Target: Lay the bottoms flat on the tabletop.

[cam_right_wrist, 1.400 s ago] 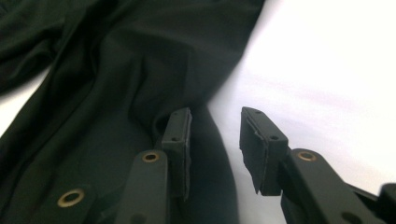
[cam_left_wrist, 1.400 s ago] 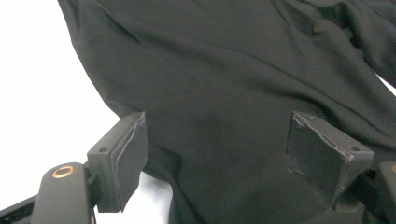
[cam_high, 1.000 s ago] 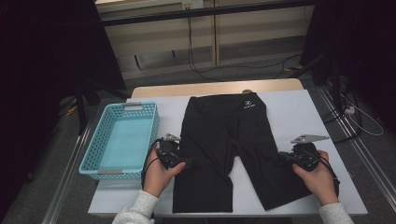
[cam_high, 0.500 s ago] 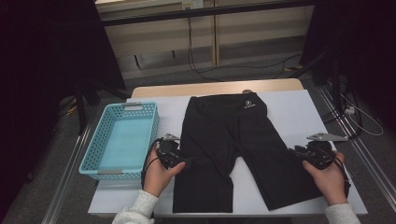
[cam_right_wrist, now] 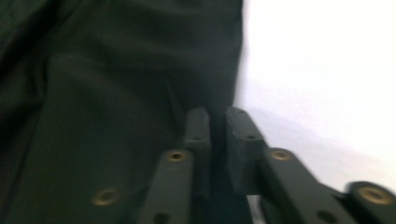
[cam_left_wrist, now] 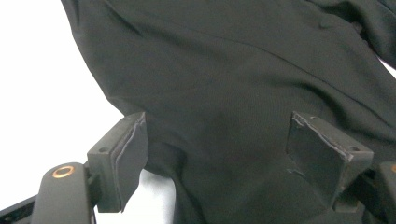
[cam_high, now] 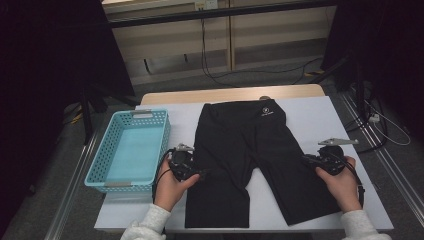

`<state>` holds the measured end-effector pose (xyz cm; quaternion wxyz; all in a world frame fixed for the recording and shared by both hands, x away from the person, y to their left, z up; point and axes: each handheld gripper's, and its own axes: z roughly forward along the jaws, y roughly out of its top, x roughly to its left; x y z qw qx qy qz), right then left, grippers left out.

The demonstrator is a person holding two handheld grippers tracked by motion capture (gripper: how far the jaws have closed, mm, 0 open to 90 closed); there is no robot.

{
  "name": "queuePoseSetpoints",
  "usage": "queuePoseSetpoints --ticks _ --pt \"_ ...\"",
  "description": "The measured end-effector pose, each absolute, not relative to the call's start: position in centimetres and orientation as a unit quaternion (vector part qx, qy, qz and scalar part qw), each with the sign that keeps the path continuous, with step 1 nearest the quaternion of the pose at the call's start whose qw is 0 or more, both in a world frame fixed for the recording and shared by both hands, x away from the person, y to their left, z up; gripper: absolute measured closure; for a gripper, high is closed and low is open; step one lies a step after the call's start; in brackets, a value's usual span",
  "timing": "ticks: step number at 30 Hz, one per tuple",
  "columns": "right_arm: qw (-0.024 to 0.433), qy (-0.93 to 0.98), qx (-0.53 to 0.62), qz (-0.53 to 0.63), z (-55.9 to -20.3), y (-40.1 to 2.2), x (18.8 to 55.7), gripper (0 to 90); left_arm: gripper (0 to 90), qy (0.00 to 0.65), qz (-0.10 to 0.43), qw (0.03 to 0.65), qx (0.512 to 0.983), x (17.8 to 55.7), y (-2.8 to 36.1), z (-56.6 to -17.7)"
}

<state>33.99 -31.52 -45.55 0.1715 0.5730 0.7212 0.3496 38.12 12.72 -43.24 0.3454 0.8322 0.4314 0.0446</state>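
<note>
Left tool (cam_high: 200,173) jaws apart over shorts (cam_high: 250,150), right tool (cam_high: 311,160) pinching the hem at lower right; thin grip may slip.

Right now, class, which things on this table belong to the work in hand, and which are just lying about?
In the job:
- black shorts
- left gripper, open over one leg's edge
- right gripper, shut at the other leg's edge

Lying about:
- blue basket
- white table

bare bench (cam_high: 325,120) lies open right of the black shorts (cam_high: 245,150) and along the near edge, while the blue basket (cam_high: 130,150) blocks the left side just beside the left tool (cam_high: 197,172).
</note>
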Motion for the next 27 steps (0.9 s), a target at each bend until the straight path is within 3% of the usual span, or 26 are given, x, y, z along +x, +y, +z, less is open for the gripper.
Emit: queuePoseSetpoints --ticks 5,15,18,23,27 --pt "0.183 0.683 0.589 0.391 -44.4 -33.2 34.1 89.5 21.3 0.433 0.045 0.346 0.831 38.1 12.9 -43.3" --pt "0.213 0.677 0.603 0.364 -45.2 -34.7 34.1 88.1 21.3 0.432 0.041 0.344 0.833 38.1 12.8 -43.4" --pt "0.215 0.673 0.609 0.36 -45.5 -34.9 34.1 79.9 21.3 0.43 0.041 0.345 0.833 38.1 12.8 -43.3" --pt "0.23 0.668 0.608 0.363 -44.8 -35.2 33.4 74.2 21.3 0.432 0.043 0.348 0.831 38.1 12.9 -43.2" --pt "0.207 0.689 0.593 0.361 -44.6 -35.0 32.3 70.1 21.3 0.434 0.043 0.35 0.829 38.0 13.1 -43.1"
